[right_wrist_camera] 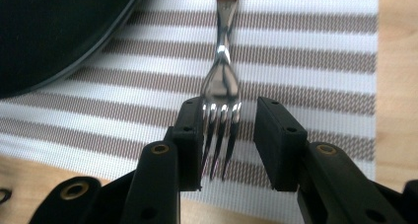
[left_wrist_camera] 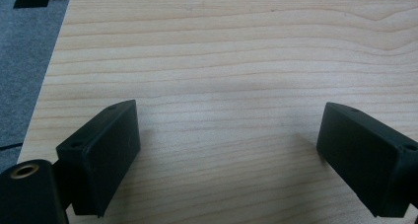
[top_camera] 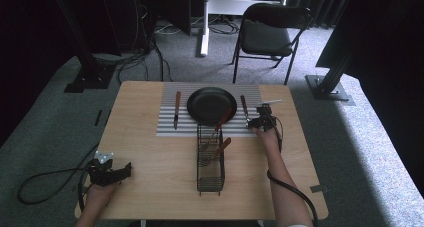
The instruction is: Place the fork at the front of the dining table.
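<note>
A fork (top_camera: 244, 109) with a wooden handle lies on the striped placemat (top_camera: 167, 127), right of the black plate (top_camera: 211, 104). My right gripper (top_camera: 251, 122) sits at the fork's near end. In the right gripper view its jaws stand on either side of the fork's (right_wrist_camera: 221, 81) tines. The left jaw is against them and a gap remains on the right, so the right gripper (right_wrist_camera: 230, 108) is open. My left gripper (top_camera: 126, 170) rests at the table's near left corner. In its own view the left gripper (left_wrist_camera: 226, 115) is wide open over bare wood.
A knife (top_camera: 177, 108) lies on the mat left of the plate. A black wire basket (top_camera: 210, 179) stands at mid-table with two wooden-handled utensils (top_camera: 223, 146) leaning in its far end. A folding chair (top_camera: 267, 34) stands beyond the table.
</note>
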Motion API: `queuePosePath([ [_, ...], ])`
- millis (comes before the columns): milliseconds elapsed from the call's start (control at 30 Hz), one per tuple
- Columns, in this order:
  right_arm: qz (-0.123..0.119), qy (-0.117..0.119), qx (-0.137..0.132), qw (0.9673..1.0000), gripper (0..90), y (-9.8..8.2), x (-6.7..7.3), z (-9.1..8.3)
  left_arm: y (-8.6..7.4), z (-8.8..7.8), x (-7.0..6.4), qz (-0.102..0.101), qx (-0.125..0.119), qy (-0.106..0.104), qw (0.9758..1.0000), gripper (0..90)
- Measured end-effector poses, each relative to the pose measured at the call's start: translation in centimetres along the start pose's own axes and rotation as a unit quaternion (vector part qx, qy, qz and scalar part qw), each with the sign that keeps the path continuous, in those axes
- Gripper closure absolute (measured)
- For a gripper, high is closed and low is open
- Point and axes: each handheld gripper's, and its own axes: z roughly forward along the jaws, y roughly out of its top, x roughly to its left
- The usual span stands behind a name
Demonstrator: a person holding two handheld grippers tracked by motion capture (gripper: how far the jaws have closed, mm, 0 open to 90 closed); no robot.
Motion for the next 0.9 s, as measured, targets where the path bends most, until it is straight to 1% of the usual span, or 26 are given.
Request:
queuePosePath([
  [100, 0.005, 0.012, -0.004, 0.9999, 63.9, -0.7, -0.1, -0.1, 0.0, 0.0, 0.0, 0.0, 0.0, 0.0, 1.0, 9.2],
  [167, 0.003, 0.018, -0.007, 0.9998, 63.9, -1.1, 0.1, -0.1, 0.0, 0.0, 0.0, 0.0, 0.0, 0.0, 1.0, 9.2],
  [267, 0.004, 0.032, -0.008, 0.9994, 63.8, -1.6, 0.2, -0.2, 0.0, 0.0, 0.0, 0.0, 0.0, 0.0, 1.0, 9.2],
  [367, 0.005, 0.034, -0.008, 0.9994, 60.9, -1.7, 0.1, -0.4, 0.0, 0.0, 0.0, 0.0, 0.0, 0.0, 1.0, 9.2],
  [500, 0.001, 0.034, -0.017, 0.9993, 51.0, -2.0, -0.2, -0.9, 0.0, 0.0, 0.0, 0.0, 0.0, 0.0, 1.0, 9.2],
  [600, 0.012, 0.039, -0.031, 0.9987, 42.8, -2.4, -0.5, -1.5, 0.0, 0.0, 0.0, 0.0, 0.0, 0.0, 1.0, 9.2],
  [667, 0.015, 0.048, -0.038, 0.998, 37.9, -2.7, -0.5, -1.9, 0.0, 0.0, 0.0, 0.0, 0.0, 0.0, 1.0, 9.2],
  [700, 0.018, 0.053, -0.042, 0.9975, 33.1, -2.9, -0.5, -2.1, 0.0, 0.0, 0.0, 0.0, 0.0, 0.0, 1.0, 9.2],
  [767, 0.015, 0.072, -0.045, 0.9963, 24.3, -3.3, -0.5, -2.3, 0.0, 0.0, 0.0, 0.0, 0.0, 0.0, 1.0, 9.2],
  [800, 0.009, 0.077, -0.047, 0.9959, 21.0, -3.5, -0.4, -2.4, 0.0, 0.0, 0.0, 0.0, 0.0, 0.0, 1.0, 9.2],
  [867, 0.009, 0.074, -0.059, 0.9954, 18.4, -4.0, -0.4, -2.7, 0.0, 0.0, 0.0, 0.0, 0.0, 0.0, 1.0, 9.2],
  [900, 0.004, 0.071, -0.067, 0.9952, 16.6, -4.2, -0.4, -2.8, 0.0, 0.0, 0.0, 0.0, 0.0, 0.0, 1.0, 9.2],
])
